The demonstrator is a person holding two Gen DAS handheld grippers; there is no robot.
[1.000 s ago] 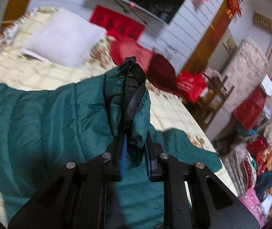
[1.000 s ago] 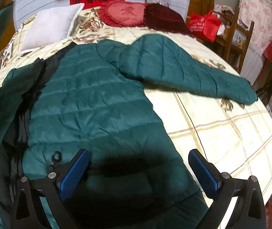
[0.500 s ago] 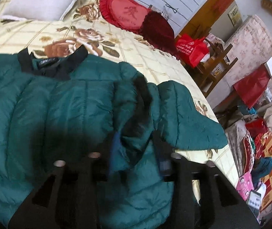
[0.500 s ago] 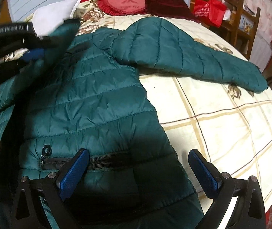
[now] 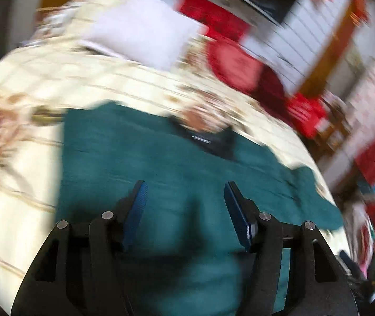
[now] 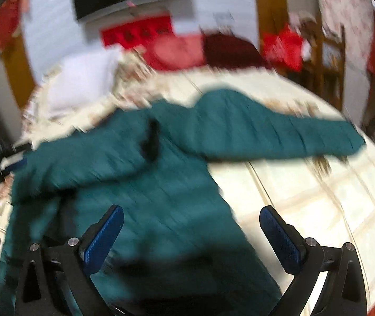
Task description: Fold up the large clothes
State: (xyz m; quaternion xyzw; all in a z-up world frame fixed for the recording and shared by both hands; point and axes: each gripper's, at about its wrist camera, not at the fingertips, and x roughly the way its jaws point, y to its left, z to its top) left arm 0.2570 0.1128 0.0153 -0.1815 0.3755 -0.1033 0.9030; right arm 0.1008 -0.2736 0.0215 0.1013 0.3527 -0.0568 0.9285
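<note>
A dark green puffer jacket (image 5: 161,173) lies flat on a cream floral bedspread (image 5: 16,205); its black collar (image 5: 208,139) points toward the pillows. In the right wrist view the jacket (image 6: 161,184) has its left sleeve folded across the chest and its right sleeve (image 6: 279,134) stretched out to the right. My left gripper (image 5: 184,192) is open and empty above the jacket body; it also shows at the left edge of the right wrist view (image 6: 8,163). My right gripper (image 6: 191,218) is wide open and empty above the jacket's lower part. Both views are motion-blurred.
A white pillow (image 5: 142,29) and red cushions (image 5: 234,63) lie at the head of the bed. A wooden chair with red bags (image 6: 319,47) stands beyond the bed's right side. Bare bedspread (image 6: 319,197) lies right of the jacket.
My left gripper has let go of the sleeve cuff, opened, and pulled back; the sleeve now lies folded across the jacket. My right gripper stayed open and tilted up.
</note>
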